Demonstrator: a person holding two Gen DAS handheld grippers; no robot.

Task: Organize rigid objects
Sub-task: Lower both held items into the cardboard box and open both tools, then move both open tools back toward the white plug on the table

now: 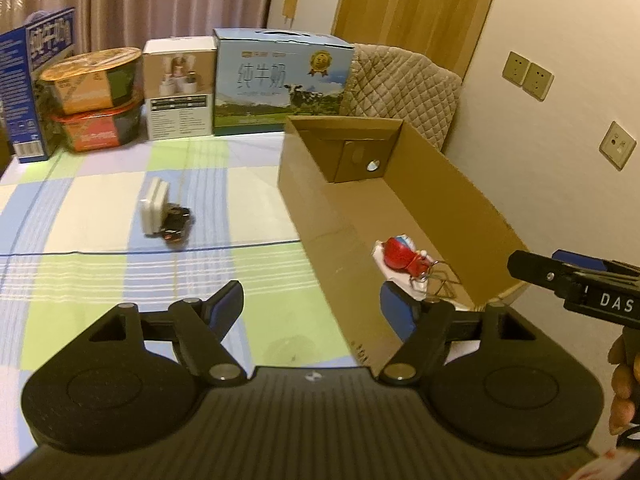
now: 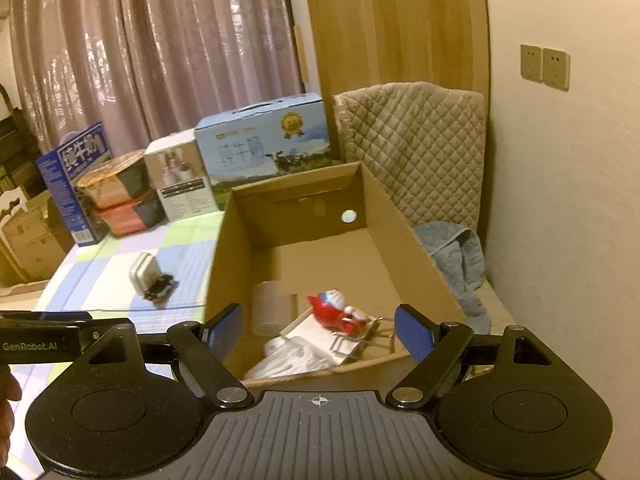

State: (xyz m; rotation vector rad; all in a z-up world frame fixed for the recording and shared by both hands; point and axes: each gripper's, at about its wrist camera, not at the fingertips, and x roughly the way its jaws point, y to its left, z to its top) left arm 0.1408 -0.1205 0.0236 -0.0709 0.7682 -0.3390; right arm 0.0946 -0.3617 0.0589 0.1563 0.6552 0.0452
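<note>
Left wrist view shows my left gripper point(image 1: 312, 308) and right gripper point(image 2: 318, 334) both open and empty, so I judge the white block point(image 1: 153, 206) ahead-left, touching a small toy car point(image 1: 177, 226), light, stiff, best pinched across its flat faces.

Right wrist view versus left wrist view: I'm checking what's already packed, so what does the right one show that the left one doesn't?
Only the right wrist view shows a tape roll and white wrapping at the near end of the cardboard box, plus a blue towel beside it. Only the left wrist view shows a third wall plate. Both show the red toy on a wire rack in the box, and the white gadget and small dark object out on the checked tablecloth.
</note>
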